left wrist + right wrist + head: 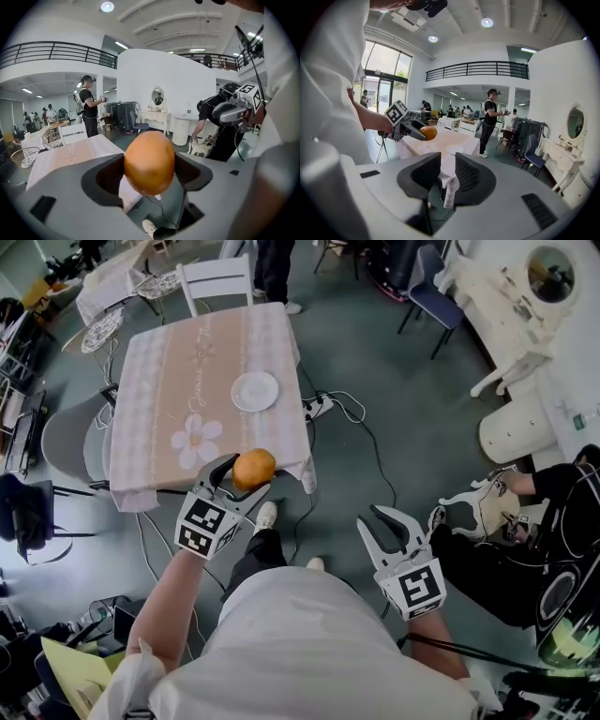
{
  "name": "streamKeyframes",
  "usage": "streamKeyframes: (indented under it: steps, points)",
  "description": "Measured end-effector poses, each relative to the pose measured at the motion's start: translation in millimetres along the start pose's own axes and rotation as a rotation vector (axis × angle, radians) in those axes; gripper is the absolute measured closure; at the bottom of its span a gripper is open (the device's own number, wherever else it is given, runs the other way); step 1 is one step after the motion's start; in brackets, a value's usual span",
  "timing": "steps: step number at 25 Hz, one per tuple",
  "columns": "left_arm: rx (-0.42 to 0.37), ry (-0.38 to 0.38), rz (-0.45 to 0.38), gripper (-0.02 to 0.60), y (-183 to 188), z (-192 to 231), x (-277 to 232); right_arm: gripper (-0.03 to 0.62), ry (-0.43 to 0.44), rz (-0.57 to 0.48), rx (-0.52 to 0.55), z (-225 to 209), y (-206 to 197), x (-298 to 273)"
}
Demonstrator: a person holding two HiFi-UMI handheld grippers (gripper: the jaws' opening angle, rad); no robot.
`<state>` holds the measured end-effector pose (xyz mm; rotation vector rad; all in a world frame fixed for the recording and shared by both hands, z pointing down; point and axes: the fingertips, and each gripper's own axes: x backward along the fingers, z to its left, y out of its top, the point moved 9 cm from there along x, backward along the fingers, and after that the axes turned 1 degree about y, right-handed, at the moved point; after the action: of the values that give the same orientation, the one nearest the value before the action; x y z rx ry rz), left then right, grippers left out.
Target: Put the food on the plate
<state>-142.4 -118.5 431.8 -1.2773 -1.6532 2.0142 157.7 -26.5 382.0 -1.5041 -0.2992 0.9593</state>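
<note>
A round orange food item (pixel 253 469) (pixel 149 161) is held in the air in front of the table's near edge, and my left gripper (pixel 246 470) (pixel 149 174) is shut on it. The white plate (pixel 255 390) (pixel 454 149) lies empty on the pink-checked tablecloth of the table (pixel 178 381), toward its right side and farther away than the orange. My right gripper (pixel 380 518) (pixel 447 176) hangs over the floor to the right of the table, with its jaws a little apart and nothing between them. The right gripper view also shows the orange (pixel 429 132) in the left gripper (pixel 405 124).
A white chair (pixel 217 277) stands at the table's far side and a grey chair (pixel 66 442) at its left. A power strip with cables (pixel 319 407) lies on the floor by the table's right edge. A person in black (pixel 534 521) crouches at the right, near white furniture (pixel 525 296).
</note>
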Motion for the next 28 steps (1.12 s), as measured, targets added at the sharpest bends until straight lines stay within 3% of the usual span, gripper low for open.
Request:
streamKeyframes:
  steps: [8, 14, 28]
  points:
    - [-0.077, -0.064, 0.089, 0.23, 2, 119, -81, 0.493, -0.129, 0.026, -0.04, -23, 45, -67]
    - [-0.119, -0.111, 0.182, 0.23, -14, 182, -148, 0.493, -0.209, 0.067, -0.09, -20, 57, -96]
    - [-0.217, -0.163, 0.384, 0.23, -54, 240, -265, 0.493, -0.378, 0.19, -0.198, -20, 52, -96]
